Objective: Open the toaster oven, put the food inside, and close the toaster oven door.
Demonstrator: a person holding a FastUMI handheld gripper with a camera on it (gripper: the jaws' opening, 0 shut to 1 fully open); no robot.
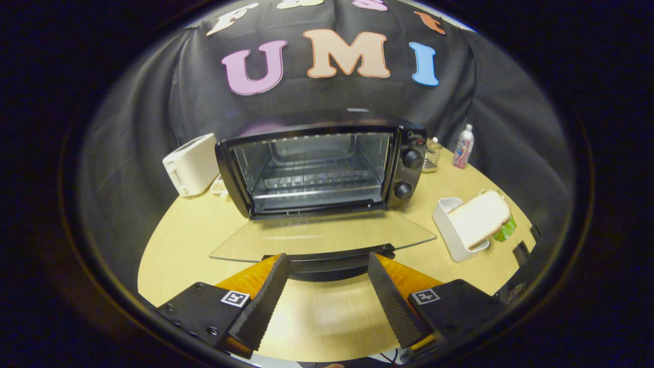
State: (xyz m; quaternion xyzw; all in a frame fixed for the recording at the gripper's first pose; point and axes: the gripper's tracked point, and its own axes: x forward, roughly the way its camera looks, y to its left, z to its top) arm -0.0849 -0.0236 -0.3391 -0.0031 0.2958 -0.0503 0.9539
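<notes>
Toaster oven (327,166) stands at the middle of the round wooden desk (179,245), with its glass door (322,236) dropped fully open and lying flat toward the gripper (327,266). Inside, a wire rack (311,179) spans the cavity with nothing on it. Two black knobs (411,158) sit one above the other on the oven's right panel. The door's dark handle (329,258) lies between the gripper's fingertips, whose fingers are spread wide and hold nothing; whether they touch the handle cannot be told. To the right of the oven, a sandwich (480,217) of white bread with green showing at its edge leans tilted in a white holder (452,237). Behind the oven's right side are a small glass jar (431,156) and a bottle (464,147). A white pop-up toaster (191,164) stands just left of the oven.
</notes>
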